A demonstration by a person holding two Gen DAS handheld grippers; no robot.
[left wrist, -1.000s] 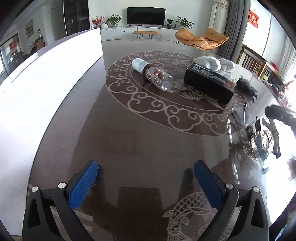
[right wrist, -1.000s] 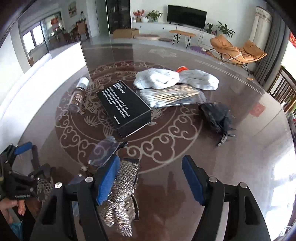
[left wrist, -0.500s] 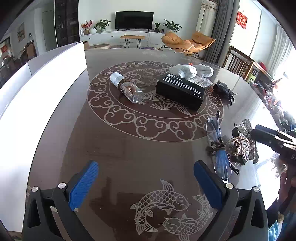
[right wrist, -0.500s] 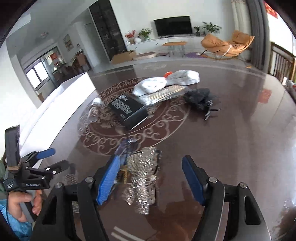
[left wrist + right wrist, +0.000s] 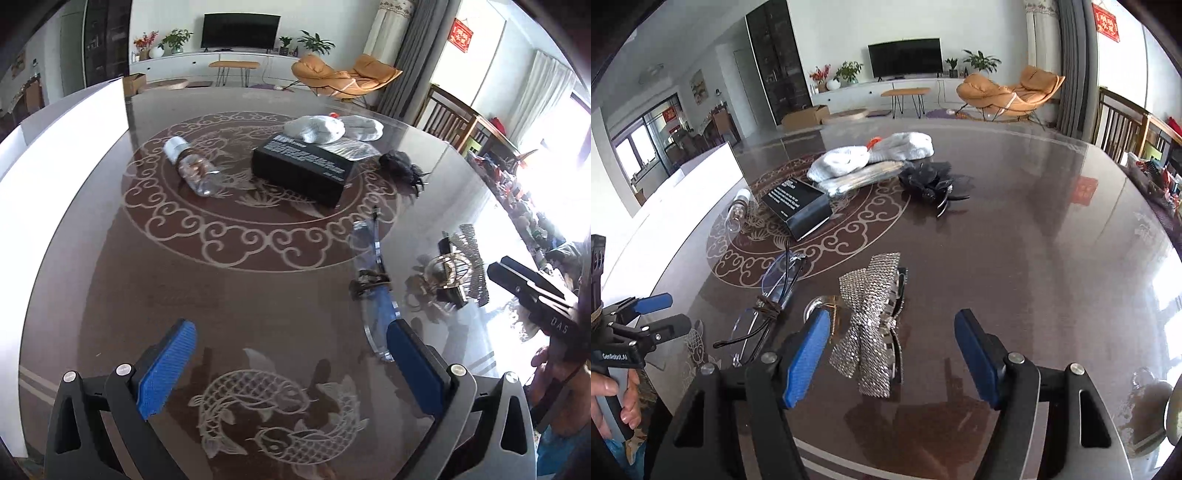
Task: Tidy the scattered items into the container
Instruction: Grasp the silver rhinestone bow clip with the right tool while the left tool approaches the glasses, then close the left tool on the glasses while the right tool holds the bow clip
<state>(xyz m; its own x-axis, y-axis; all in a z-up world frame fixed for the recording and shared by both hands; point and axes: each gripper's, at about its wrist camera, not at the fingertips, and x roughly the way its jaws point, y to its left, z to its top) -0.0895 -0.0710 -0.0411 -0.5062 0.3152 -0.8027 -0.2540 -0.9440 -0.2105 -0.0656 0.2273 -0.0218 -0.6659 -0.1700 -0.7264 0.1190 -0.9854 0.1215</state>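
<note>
My right gripper (image 5: pixel 892 321) is open low over the dark table, with a silver sequin bow (image 5: pixel 871 325) lying between its blue pads, nearer the left one. Folded glasses (image 5: pixel 772 299) lie just left of it. My left gripper (image 5: pixel 290 332) is open and holds nothing; the glasses (image 5: pixel 373 266) rest ahead of its right finger and the bow (image 5: pixel 469 266) is further right. Beyond them lie a clear bottle (image 5: pixel 192 170), a black box (image 5: pixel 303 170), white socks (image 5: pixel 321 127), a bag of swabs (image 5: pixel 351 149) and a black hair clip (image 5: pixel 404 166). A white container (image 5: pixel 55 158) runs along the table's left side.
The glass-topped table (image 5: pixel 1034 240) has a scroll and fish pattern. A hand (image 5: pixel 613 398) holds the left gripper (image 5: pixel 674 312) at the near left edge. Wooden chairs (image 5: pixel 454 118) and clutter stand off the table's right side.
Both views have drawn back toward the near edge. The left view swung right, bringing the glasses and bow into sight. Both grippers stayed open and the items have not moved.
</note>
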